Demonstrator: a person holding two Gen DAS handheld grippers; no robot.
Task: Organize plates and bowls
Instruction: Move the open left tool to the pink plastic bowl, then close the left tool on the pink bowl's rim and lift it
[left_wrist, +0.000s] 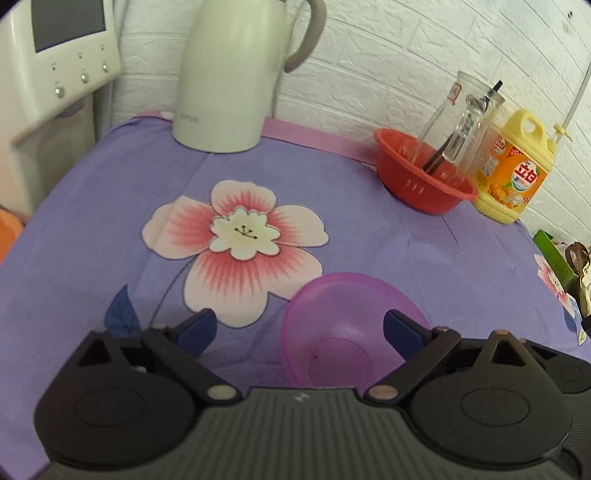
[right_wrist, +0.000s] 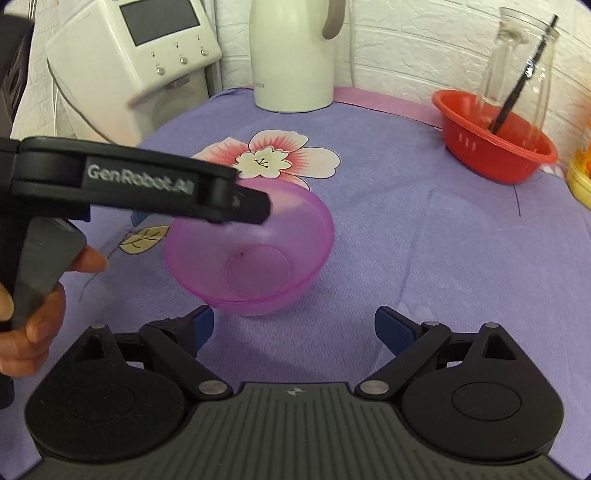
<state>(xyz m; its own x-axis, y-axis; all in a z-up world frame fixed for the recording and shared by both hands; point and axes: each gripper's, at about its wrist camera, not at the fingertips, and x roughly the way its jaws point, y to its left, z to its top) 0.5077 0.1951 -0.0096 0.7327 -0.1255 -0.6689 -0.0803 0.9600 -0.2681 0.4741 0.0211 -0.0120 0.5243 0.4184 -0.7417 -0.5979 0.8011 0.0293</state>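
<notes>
A translucent purple bowl (left_wrist: 343, 332) stands upright on the purple flowered cloth (left_wrist: 92, 229). My left gripper (left_wrist: 299, 328) is open, and the bowl's left rim lies between its blue pads, with the right pad (left_wrist: 400, 334) over the bowl. In the right wrist view the left gripper's black finger (right_wrist: 236, 203) reaches over the bowl (right_wrist: 255, 251) from the left. My right gripper (right_wrist: 293, 326) is open and empty, just in front of the bowl, not touching it.
A white kettle (left_wrist: 229, 77) stands at the back. A red colander (left_wrist: 424, 173) holding a glass jar (left_wrist: 461, 122) with a dark utensil sits at the back right, beside a yellow detergent bottle (left_wrist: 513, 173). A white appliance (left_wrist: 55, 59) is at the far left.
</notes>
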